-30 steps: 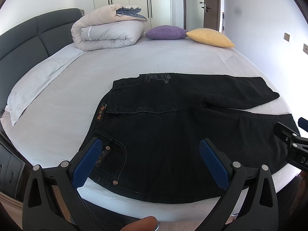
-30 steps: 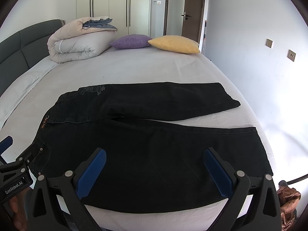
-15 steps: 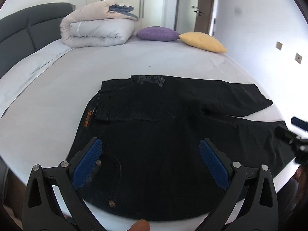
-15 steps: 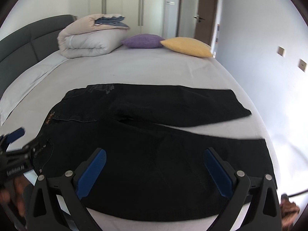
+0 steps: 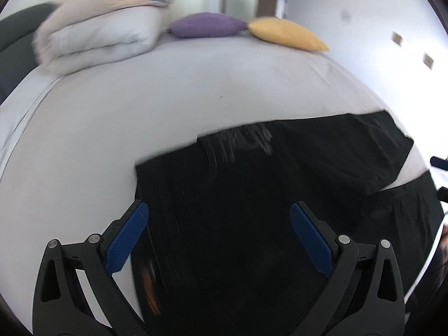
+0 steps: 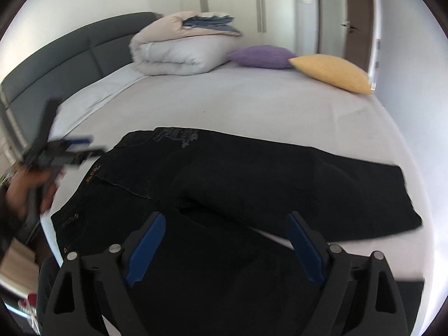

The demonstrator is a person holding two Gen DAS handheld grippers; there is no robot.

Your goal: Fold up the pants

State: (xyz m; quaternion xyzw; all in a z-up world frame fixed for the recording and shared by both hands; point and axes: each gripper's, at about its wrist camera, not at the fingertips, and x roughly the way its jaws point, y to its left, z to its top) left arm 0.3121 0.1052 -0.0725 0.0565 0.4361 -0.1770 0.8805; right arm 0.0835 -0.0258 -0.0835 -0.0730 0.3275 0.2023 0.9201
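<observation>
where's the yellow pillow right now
The yellow pillow lies at the far right of the bed, beside the purple pillow, well beyond the black pants.

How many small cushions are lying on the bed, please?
2: a purple cushion beside the folded duvet, and a yellow cushion right of it, near the door.

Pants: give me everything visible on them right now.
The pants are black denim, lying flat on the bed, unfolded, legs spread apart toward the right. There is pale stitched artwork near the waist, an orange label on the waistband, and rivets at a pocket. Both the left gripper and right gripper are open above them, gripping nothing.
</observation>
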